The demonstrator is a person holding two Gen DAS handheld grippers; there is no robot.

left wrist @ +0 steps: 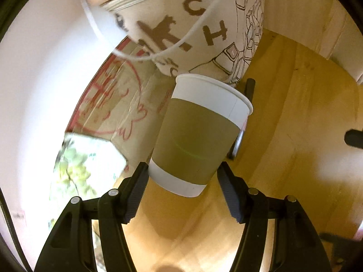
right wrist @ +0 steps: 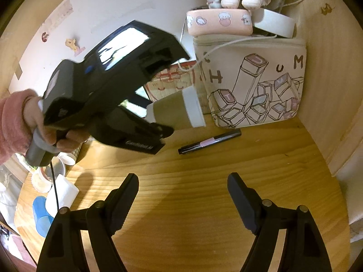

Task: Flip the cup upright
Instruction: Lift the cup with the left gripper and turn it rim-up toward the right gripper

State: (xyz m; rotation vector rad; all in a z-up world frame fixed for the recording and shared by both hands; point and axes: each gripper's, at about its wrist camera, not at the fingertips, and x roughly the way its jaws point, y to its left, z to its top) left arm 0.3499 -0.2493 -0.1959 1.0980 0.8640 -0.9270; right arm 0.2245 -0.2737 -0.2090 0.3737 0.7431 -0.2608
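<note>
Your left gripper [left wrist: 182, 176] pinches the cup [left wrist: 199, 136] low on its body, one finger on each side of the white band under the brown sleeve. In the left wrist view the rim is away from the camera and the base is near the fingers. In the right wrist view the same cup [right wrist: 179, 108] lies almost sideways in the air, above the wooden table [right wrist: 204, 181], with its rim turned toward the bag. So I judge the flip is in the middle: the cup is lifted and partly turned, but it is not yet upright and not yet on the table. What remains is to finish the turn, put the base down and let go.

Your right gripper [right wrist: 182, 190] is spread wide and holds nothing; it hangs over a bare part of the table, well apart from the cup.

Now the count. One cup with a brown sleeve. One canvas bag [right wrist: 256, 83] with drawn keyboard keys, behind the cup. One black pen [right wrist: 209, 141] on the table in front of the bag. One cardboard box [left wrist: 113, 104] with red print. At the left edge of the right wrist view, one blue cup [right wrist: 40, 215] and some white cups; how many, I cannot tell.
</note>
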